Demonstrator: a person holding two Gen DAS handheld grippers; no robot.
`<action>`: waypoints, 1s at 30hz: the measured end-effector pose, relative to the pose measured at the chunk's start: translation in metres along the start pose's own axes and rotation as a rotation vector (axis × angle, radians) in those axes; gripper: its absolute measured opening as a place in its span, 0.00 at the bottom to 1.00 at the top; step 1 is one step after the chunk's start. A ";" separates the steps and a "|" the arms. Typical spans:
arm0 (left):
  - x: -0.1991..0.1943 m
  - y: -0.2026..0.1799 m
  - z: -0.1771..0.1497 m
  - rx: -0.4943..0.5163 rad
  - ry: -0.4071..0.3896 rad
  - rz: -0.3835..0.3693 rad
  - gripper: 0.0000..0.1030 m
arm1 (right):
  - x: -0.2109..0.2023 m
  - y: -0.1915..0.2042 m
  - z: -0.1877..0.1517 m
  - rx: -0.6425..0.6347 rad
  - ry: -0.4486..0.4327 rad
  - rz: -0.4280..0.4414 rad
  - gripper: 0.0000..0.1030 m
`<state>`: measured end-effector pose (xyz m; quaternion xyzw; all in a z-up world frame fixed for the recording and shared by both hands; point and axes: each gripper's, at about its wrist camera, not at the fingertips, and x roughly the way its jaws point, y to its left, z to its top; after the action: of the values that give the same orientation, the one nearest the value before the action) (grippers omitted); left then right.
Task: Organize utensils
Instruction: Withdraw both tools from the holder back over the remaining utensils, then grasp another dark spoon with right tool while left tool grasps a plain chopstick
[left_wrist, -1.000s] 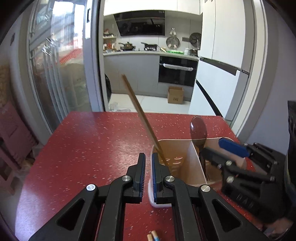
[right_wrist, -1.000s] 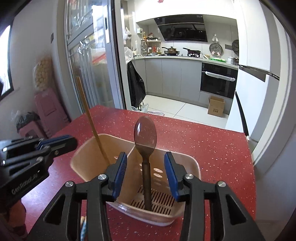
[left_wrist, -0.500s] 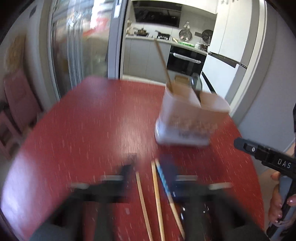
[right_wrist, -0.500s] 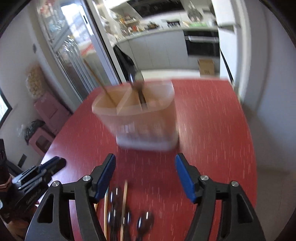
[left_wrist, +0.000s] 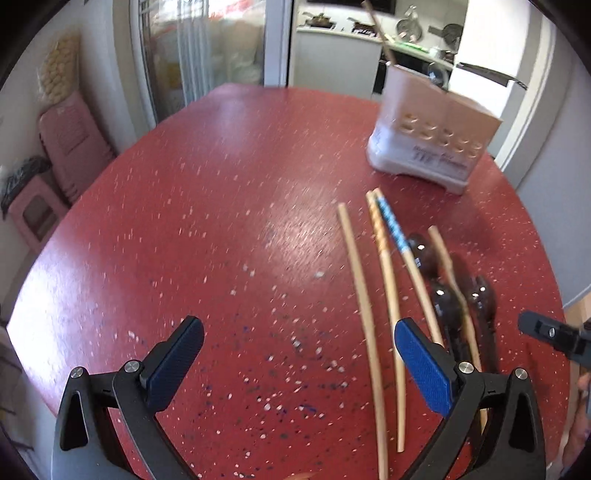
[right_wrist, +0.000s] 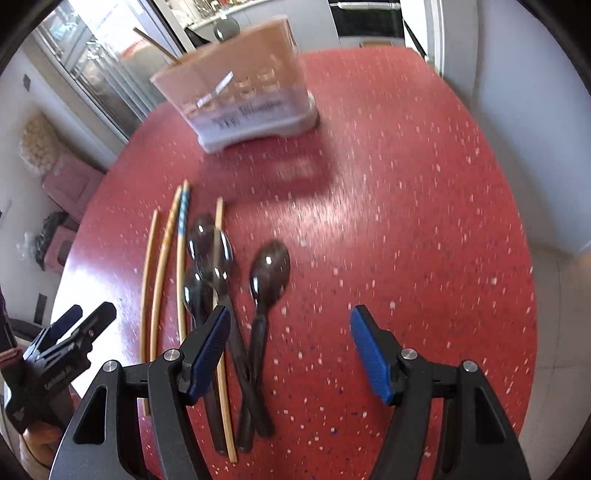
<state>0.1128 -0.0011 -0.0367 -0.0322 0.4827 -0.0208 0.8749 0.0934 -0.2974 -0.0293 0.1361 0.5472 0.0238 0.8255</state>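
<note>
A beige utensil holder (left_wrist: 434, 138) (right_wrist: 240, 92) stands at the far side of the red table and holds one chopstick (left_wrist: 378, 29) and one dark spoon (left_wrist: 437, 75). Several wooden chopsticks (left_wrist: 364, 314) (right_wrist: 162, 258), one with a blue band (left_wrist: 393, 225), lie on the table beside several dark spoons (left_wrist: 450, 306) (right_wrist: 269, 273). My left gripper (left_wrist: 299, 358) is open and empty, just left of the chopsticks. My right gripper (right_wrist: 290, 343) is open and empty above the spoon handles. The left gripper also shows in the right wrist view (right_wrist: 79, 319).
The red speckled table (left_wrist: 184, 221) has a rounded edge. Pink stools (left_wrist: 70, 144) stand to the left of it. A glass door and a kitchen lie behind. The right gripper's tip (left_wrist: 546, 332) shows at the right edge of the left wrist view.
Both grippers have pulled back from the holder toward the near side of the table. The left gripper has opened wide. The loose chopsticks and spoons have come into view.
</note>
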 end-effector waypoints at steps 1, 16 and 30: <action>0.002 0.001 -0.001 -0.006 0.006 0.004 1.00 | 0.002 0.000 -0.002 0.004 0.011 -0.003 0.69; 0.042 0.004 0.019 -0.009 0.103 0.015 1.00 | 0.024 0.039 0.012 -0.157 0.080 0.078 0.39; 0.064 -0.022 0.041 0.083 0.144 -0.019 0.98 | 0.048 0.053 0.020 -0.234 0.168 0.095 0.13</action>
<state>0.1809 -0.0258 -0.0672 0.0011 0.5429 -0.0516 0.8382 0.1363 -0.2411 -0.0519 0.0621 0.6006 0.1377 0.7851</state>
